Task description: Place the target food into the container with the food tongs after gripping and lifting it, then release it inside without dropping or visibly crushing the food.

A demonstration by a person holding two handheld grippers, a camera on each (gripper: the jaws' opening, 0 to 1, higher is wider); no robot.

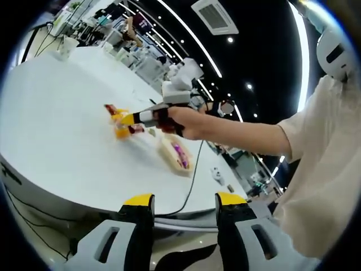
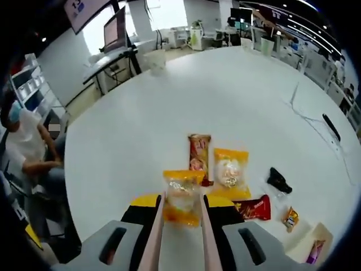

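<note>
Tongs [image 2: 179,226] in right gripper [image 2: 180,212], jaws clamped on them, pinching yellow snack pkt [image 2: 181,197] above desk [image 2: 141,124]; brown bar [image 2: 199,153] just beyond pkt. Left gripper [image 1: 185,206] jaws apart, nothing between.

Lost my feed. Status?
Right gripper shut on tongs around orange snack packet. Left gripper open, off-table. Container unobstructed.

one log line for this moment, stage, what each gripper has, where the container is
stage: tongs closing on yellow snack packet | right gripper: holds tongs | left gripper: open, off table | container: right, apart
</note>
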